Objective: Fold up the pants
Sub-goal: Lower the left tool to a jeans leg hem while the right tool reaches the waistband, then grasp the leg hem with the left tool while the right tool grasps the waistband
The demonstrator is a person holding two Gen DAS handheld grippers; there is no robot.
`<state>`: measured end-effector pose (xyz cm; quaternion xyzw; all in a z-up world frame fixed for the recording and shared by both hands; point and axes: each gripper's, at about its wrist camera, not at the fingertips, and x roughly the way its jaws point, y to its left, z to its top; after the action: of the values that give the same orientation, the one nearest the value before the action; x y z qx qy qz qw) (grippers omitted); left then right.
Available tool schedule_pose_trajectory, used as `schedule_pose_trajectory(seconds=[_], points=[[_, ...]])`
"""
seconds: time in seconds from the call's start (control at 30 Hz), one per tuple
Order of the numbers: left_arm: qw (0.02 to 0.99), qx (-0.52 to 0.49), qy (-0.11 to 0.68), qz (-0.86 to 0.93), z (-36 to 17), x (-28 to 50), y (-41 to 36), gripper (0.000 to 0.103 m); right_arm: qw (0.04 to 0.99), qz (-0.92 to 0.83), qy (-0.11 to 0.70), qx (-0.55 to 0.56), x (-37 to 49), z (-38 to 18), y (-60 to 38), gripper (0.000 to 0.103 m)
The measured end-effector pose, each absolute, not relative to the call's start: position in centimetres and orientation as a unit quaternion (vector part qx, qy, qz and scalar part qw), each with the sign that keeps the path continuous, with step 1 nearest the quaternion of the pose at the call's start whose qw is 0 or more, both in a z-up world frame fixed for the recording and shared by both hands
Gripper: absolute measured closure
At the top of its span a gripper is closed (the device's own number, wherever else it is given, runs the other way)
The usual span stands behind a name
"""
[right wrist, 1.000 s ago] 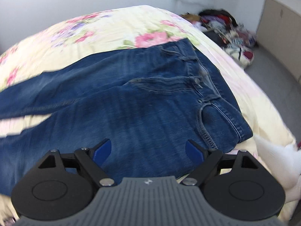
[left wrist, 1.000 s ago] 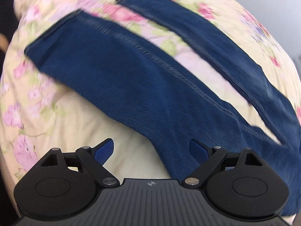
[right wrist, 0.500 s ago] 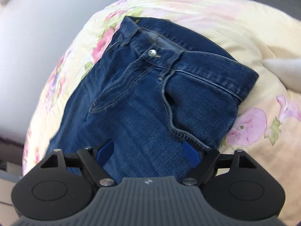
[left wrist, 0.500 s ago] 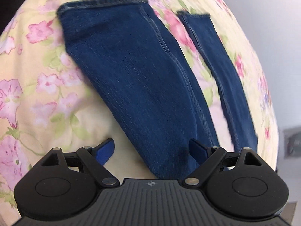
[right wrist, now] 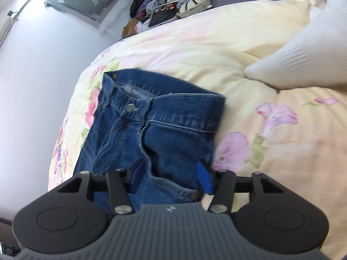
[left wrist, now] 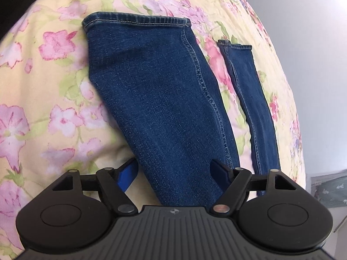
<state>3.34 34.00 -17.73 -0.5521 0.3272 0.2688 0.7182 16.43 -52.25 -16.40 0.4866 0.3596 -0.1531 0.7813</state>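
Both grippers point steeply down at the jeans [left wrist: 164, 108], jaws just closing. The left gripper [left wrist: 174, 173] straddles a leg, the right gripper [right wrist: 171, 178] the hip – pads not yet pressing. Only the right view shows the waistband [right wrist: 184, 108] and a pillow [right wrist: 303, 60].

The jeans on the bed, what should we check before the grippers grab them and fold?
1. Jeans lying flat on the flowery bedspread: ok.
2. Both legs spread apart, near leg hem and far leg hem in sight: ok.
3. Left gripper straddling the near leg, jaws just been closing: ok.
4. Right gripper at the hip by the pocket, jaws just been closing: ok.
5. Pads pressing the denim yet: cannot tell.
6. White pillow away from the waistband: ok.
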Motion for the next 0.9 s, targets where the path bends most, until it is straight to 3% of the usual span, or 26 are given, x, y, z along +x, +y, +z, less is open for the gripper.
schedule_pose_trajectory(seconds=[0.33,0.47,0.6,0.73,0.9], points=[[0.722,-0.529,0.357,0.265,-17.3,4.4,35.3,0.032,0.761,-0.190,0.363,0.504,16.7,-18.4,-53.4,0.043],[0.698,-0.582,0.325,0.262,-18.6,3.5,36.7,0.053,0.767,-0.167,0.358,0.506,18.7,-19.8,-53.7,0.043],[0.690,-0.599,0.303,0.271,-18.6,2.4,37.5,0.094,0.762,-0.168,0.358,0.513,18.9,-19.6,-53.9,0.067],[0.710,-0.593,0.277,0.261,-17.6,2.1,37.7,0.100,0.767,-0.146,0.351,0.517,18.3,-18.8,-54.4,0.088],[0.735,-0.573,0.269,0.244,-15.4,3.0,37.8,0.100,0.770,-0.125,0.342,0.524,18.1,-17.2,-54.7,0.098]])
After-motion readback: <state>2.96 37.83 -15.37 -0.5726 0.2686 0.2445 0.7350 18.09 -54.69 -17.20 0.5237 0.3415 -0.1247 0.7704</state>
